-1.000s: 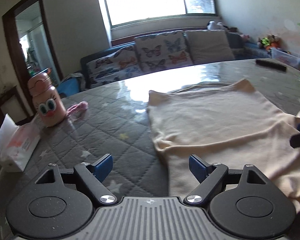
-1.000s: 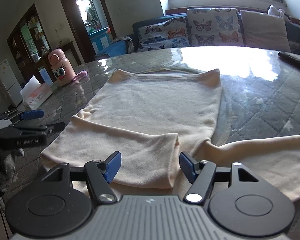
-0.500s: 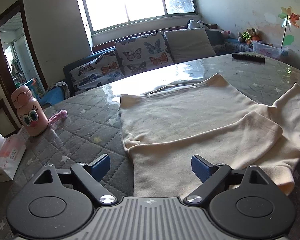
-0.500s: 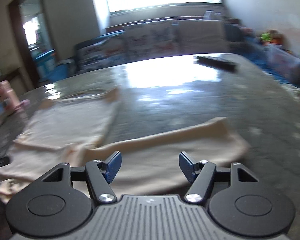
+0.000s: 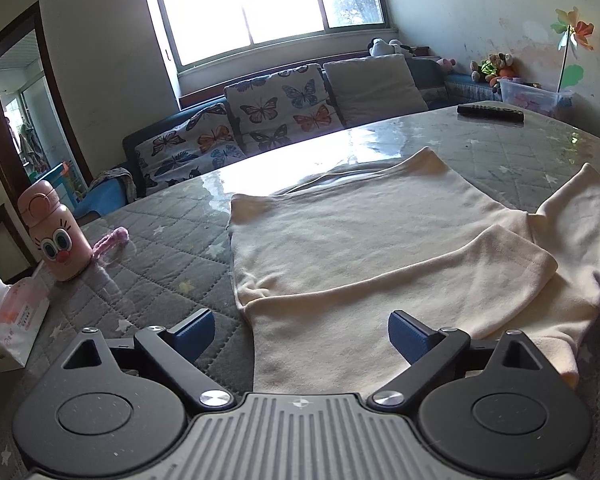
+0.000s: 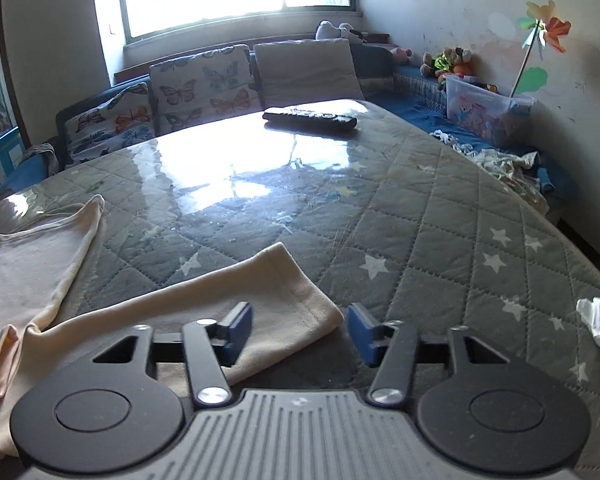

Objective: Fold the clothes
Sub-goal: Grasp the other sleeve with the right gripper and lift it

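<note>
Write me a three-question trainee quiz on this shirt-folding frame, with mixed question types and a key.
1. True or false: the left gripper is shut on the cream shirt.
2. Which sleeve already lies folded across the shirt's body? A. the left sleeve B. the right sleeve C. neither
3. Fill in: the right gripper is open at the right sleeve's ____.

Key:
1. False; its jaws stand open with shirt fabric below them.
2. A; the right sleeve is stretched out on the table.
3. Cuff.
</note>
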